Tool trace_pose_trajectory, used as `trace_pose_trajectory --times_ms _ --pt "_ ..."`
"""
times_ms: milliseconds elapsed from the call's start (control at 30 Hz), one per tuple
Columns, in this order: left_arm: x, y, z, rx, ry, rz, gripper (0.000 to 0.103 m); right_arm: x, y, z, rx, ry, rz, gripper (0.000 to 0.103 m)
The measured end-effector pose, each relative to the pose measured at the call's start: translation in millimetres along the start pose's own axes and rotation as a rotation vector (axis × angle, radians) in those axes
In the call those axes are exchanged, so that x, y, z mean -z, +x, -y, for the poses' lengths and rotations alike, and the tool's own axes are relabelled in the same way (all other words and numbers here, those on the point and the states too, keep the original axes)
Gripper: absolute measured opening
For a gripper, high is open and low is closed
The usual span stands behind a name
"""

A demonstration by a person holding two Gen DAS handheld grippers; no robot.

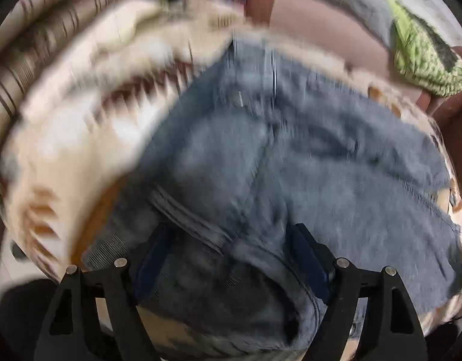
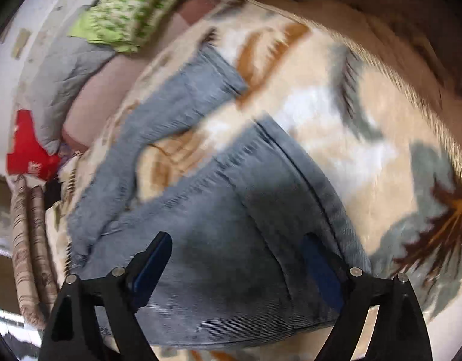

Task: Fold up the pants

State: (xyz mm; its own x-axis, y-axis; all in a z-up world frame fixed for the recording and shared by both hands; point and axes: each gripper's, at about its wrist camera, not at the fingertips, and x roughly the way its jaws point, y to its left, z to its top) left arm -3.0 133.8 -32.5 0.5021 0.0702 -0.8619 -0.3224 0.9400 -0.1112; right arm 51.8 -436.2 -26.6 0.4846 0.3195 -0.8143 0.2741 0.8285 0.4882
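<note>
Denim fills the gap between the spread fingers of both claws. The left claw (image 1: 231, 258) stands wide open, its blue-padded fingers on either side of a bunched, seamed part of the pants (image 1: 291, 156); the cloth rises between them, but nothing is pinched, so I judge it holds nothing. The right claw (image 2: 240, 270) is likewise wide open, low over a broad flat panel of the pants (image 2: 231, 225), with the fingers astride the fabric and no grip shown; whether the pads touch the cloth I cannot tell. Outward from the right claw the two legs run away across a fleece blanket (image 2: 336, 105) printed in cream, orange and grey-green, and they lie parted, with a strip of blanket showing between them. That suggests the fold is at an early stage: the pants are laid out on the bed, but the legs have not been brought together and no crosswise fold is visible. Both views are smeared with blur, so finer creases are unreadable. Both claws point down and forward over the garment from its near end, the left above the rumpled seam area, the right above the flatter panel. Beyond the blanket lie a green patterned cloth (image 2: 125, 15), a grey quilted piece (image 2: 65, 75) and something red (image 2: 26, 150).
</note>
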Motion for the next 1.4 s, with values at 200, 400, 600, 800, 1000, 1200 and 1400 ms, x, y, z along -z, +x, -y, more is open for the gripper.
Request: trace_pose_trajectory --times_ms 200,400,600,800,1000,1200,1400 --pt "-74 -16 -19 0.076 -0.115 0.145 0.082 -73 -11 -6 -0.009 0.009 0.118 0.090" --pt "-117 88 -9 0.065 -0.100 -0.130 0.065 -132 45 0 0.052 0.052 0.072 0.090" --pt "-119 87 2 0.033 -0.039 -0.102 0.033 -131 82 -10 0.229 -0.087 -0.029 0.021" --pt "-118 89 0 0.029 -0.023 -0.088 0.035 -123 47 -39 0.359 -0.248 0.097 0.015" --pt "-121 60 -6 0.076 -0.025 -0.019 0.045 -123 74 -14 0.339 -0.192 0.044 0.060" --pt "-179 73 -6 0.121 -0.067 0.051 0.074 -170 58 -24 0.171 -0.150 0.168 0.093" --pt "-223 125 5 0.135 -0.101 0.002 0.073 -207 108 -44 0.198 -0.195 0.123 0.091"
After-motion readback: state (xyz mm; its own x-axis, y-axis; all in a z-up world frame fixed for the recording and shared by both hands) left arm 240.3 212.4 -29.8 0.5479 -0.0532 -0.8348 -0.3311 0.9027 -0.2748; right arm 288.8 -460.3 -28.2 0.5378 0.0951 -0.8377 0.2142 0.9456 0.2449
